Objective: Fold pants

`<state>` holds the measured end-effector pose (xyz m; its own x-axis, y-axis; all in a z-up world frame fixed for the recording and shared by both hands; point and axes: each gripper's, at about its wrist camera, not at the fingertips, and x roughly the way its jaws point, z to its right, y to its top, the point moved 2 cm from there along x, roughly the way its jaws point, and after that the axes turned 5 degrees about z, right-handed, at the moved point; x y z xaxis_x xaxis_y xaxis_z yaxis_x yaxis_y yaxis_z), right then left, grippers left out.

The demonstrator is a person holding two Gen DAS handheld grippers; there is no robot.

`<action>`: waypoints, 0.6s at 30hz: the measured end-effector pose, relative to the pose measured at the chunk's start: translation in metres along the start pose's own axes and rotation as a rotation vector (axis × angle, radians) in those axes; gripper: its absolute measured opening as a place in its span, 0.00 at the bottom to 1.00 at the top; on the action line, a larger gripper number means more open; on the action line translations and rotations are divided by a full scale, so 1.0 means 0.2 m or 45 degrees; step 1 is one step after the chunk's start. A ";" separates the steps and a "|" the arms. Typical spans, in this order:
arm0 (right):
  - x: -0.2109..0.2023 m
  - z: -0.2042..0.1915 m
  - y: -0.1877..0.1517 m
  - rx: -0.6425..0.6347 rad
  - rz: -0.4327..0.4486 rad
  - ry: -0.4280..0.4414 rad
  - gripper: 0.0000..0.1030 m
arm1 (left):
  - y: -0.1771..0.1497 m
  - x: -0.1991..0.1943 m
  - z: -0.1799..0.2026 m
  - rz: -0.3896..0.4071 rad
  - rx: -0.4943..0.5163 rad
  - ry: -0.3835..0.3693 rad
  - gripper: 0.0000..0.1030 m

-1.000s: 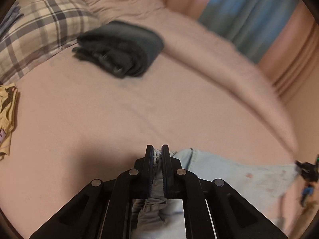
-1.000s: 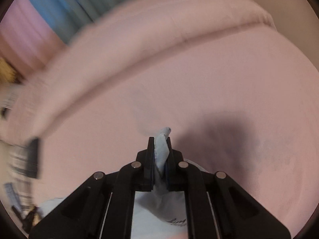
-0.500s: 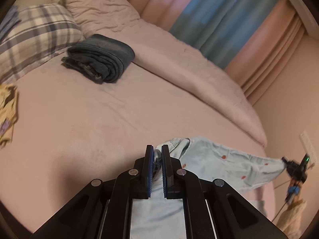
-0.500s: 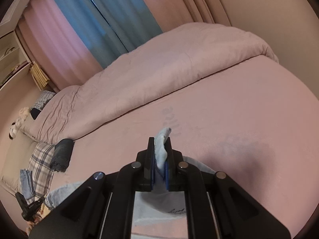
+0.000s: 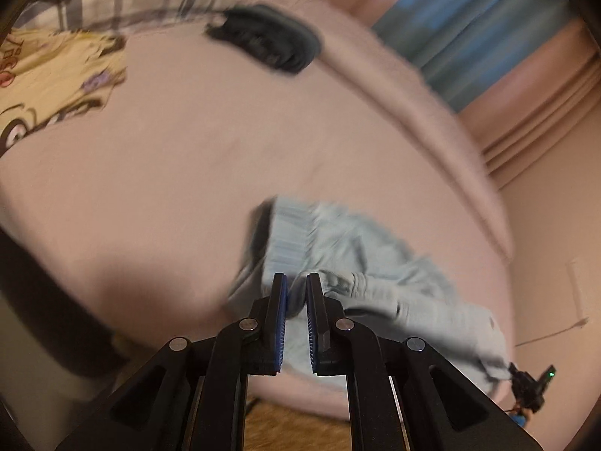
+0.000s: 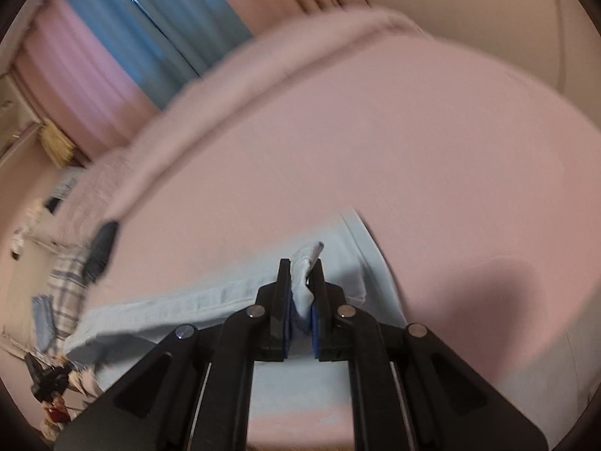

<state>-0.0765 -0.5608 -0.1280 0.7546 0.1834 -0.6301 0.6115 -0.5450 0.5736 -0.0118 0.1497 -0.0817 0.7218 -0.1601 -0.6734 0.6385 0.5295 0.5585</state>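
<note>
Light blue pants (image 5: pixel 375 263) lie stretched across the pink bed (image 5: pixel 188 169) near its front edge, blurred by motion. My left gripper (image 5: pixel 296 278) holds a bunch of the waistband end; its jaws are opening slightly with the cloth still between the blue pads. In the right wrist view the pants (image 6: pixel 188 308) run left along the sheet (image 6: pixel 375 150). My right gripper (image 6: pixel 300 263) is shut on a fold of the leg end, which pokes up between its fingers. The other gripper shows small at the pants' far end in each view.
A dark folded garment (image 5: pixel 270 41) sits at the head of the bed beside a plaid pillow (image 5: pixel 142 0). A yellow printed cloth (image 5: pixel 49 75) lies at the left. A rolled pink duvet (image 5: pixel 413 94) lines the far side below blue and pink curtains (image 6: pixel 150 37).
Both grippers have swept back toward the bed's front edge and lower. The pants, which hung between them, now lie stretched on the sheet. The left pads stand slightly wider apart.
</note>
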 end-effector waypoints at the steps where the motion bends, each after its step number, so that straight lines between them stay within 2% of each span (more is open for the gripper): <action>1: 0.02 0.02 -0.03 0.013 -0.022 -0.019 0.09 | -0.01 0.03 0.00 -0.022 0.011 0.016 0.08; 5: 0.10 0.05 -0.06 0.069 -0.056 -0.044 0.10 | -0.01 0.05 0.03 -0.031 0.049 0.052 0.08; 9: 0.16 -0.05 0.08 0.038 -0.039 -0.074 0.10 | -0.01 0.06 0.06 -0.035 0.056 0.072 0.08; 11: 0.19 -0.15 0.20 0.008 -0.012 -0.063 0.09 | -0.03 0.05 0.05 -0.034 0.061 0.079 0.08; 18: 0.23 -0.68 0.64 -0.212 0.122 0.089 0.09 | -0.04 0.05 0.03 -0.037 0.047 0.086 0.08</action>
<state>0.0693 -0.5112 -0.0129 0.8223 0.1971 -0.5339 0.5628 -0.4209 0.7114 -0.0080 0.1399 -0.0897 0.6839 -0.1173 -0.7201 0.6692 0.4939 0.5552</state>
